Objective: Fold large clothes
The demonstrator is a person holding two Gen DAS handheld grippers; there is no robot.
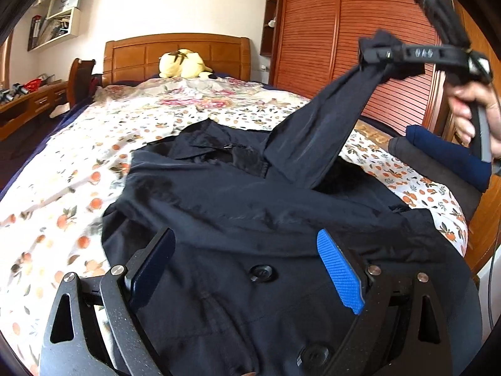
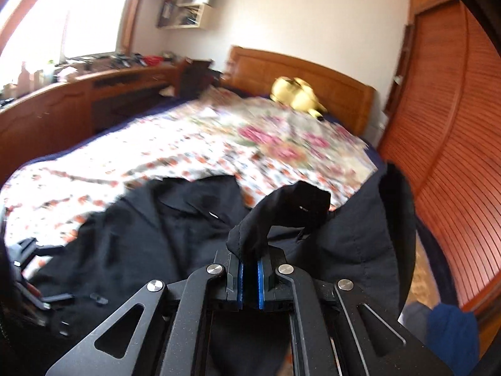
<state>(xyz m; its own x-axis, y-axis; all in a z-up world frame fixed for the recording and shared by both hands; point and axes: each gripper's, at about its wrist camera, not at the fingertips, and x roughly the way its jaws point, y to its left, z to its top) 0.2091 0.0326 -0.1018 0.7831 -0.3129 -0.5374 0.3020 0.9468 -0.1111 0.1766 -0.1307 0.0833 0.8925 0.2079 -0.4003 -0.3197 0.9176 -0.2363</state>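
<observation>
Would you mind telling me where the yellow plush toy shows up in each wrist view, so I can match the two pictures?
Left wrist view: the yellow plush toy sits upper centre-left, against the wooden headboard at the far end of the bed.
Right wrist view: the plush toy is blurred, upper centre-right, again at the headboard.
Shared landmark: the headboard behind the toy.

A home bedroom is showing: a wooden-headboard bed (image 1: 175,53), louvred wardrobe doors (image 1: 360,31), probably a plush toy (image 1: 183,64) lying far.
</observation>
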